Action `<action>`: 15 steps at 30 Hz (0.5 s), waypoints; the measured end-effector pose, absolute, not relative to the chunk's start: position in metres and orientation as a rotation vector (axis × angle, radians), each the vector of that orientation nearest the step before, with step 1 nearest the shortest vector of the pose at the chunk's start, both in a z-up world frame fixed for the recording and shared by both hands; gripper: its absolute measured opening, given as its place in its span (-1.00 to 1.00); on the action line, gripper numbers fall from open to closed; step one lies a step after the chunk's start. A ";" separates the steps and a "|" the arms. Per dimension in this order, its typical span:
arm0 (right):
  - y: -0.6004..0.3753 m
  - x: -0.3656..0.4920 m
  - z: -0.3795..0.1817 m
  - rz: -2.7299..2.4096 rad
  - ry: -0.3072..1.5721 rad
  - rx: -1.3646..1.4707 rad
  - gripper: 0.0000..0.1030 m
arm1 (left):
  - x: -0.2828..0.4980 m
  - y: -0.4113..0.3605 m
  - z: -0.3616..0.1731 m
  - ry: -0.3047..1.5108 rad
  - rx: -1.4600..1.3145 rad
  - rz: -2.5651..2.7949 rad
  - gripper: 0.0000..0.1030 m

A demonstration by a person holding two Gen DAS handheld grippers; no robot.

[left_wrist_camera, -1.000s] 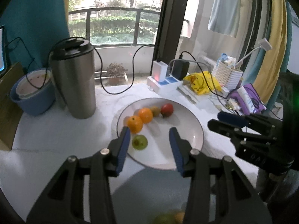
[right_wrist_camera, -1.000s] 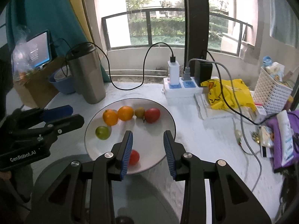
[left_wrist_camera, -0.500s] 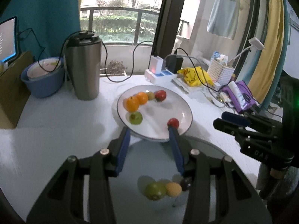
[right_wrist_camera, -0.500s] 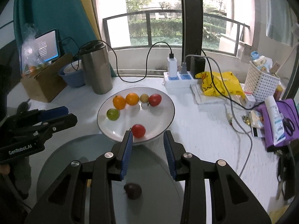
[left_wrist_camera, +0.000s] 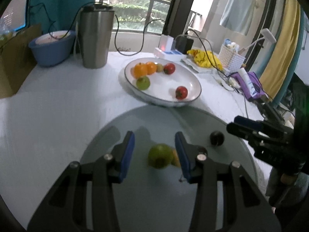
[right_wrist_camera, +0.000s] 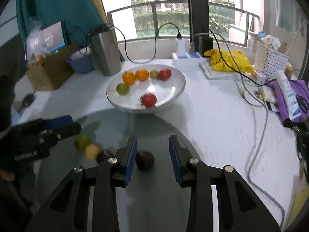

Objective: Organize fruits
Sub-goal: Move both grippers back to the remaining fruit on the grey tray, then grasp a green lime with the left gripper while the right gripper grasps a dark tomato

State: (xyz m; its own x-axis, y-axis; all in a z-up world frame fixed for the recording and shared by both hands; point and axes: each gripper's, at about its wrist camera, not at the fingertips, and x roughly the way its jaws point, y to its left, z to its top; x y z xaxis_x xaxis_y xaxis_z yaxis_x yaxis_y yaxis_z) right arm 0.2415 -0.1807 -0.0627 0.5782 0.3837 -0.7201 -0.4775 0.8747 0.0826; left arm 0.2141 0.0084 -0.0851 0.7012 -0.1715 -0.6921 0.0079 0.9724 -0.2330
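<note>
Six fruits sit in the white plate [right_wrist_camera: 179, 89] near the middle of the surface [right_wrist_camera: 212, 119]: two oranges, a green one, a small pale one and two red ones. So that part looks done.

Some fruits are left on the round glass top [left_wrist_camera: 146, 199] at the near edge. The green fruit [left_wrist_camera: 160, 155] lies between the fingers of the left gripper [left_wrist_camera: 154, 150], with a yellow fruit [right_wrist_camera: 92, 151] touching it. The dark fruit [right_wrist_camera: 144, 160] lies between the fingers of the right gripper [right_wrist_camera: 153, 155], closer to the left finger. A second dark one seems to hide by the yellow fruit, but it is blurry.

Both pairs of fingers are apart and hold nothing.

There is open room in the plate's middle and right side. The way from the glass to the plate is clear. Cables and small things crowd the right edge. A tall metal cup [left_wrist_camera: 95, 34] stands at the back left.
</note>
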 end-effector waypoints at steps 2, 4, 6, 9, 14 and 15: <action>-0.183 0.235 -0.068 0.511 0.822 -0.149 -0.30 | 0.210 0.008 -0.088 0.795 -0.225 -0.104 -0.12; -0.186 0.231 -0.074 0.522 0.838 -0.156 -0.30 | 0.208 0.006 -0.092 0.811 -0.215 -0.104 -0.12; -0.187 0.228 -0.080 0.535 0.855 -0.162 -0.30 | 0.208 0.004 -0.095 0.825 -0.203 -0.096 -0.12; -0.187 0.229 -0.086 0.545 0.869 -0.170 -0.30 | 0.209 0.005 -0.098 0.836 -0.200 -0.093 -0.13; -0.182 0.232 -0.089 0.577 0.873 -0.186 -0.30 | 0.210 0.005 -0.098 0.841 -0.189 -0.094 -0.12; -0.179 0.233 -0.089 0.588 0.872 -0.195 -0.30 | 0.211 0.004 -0.097 0.841 -0.184 -0.095 -0.12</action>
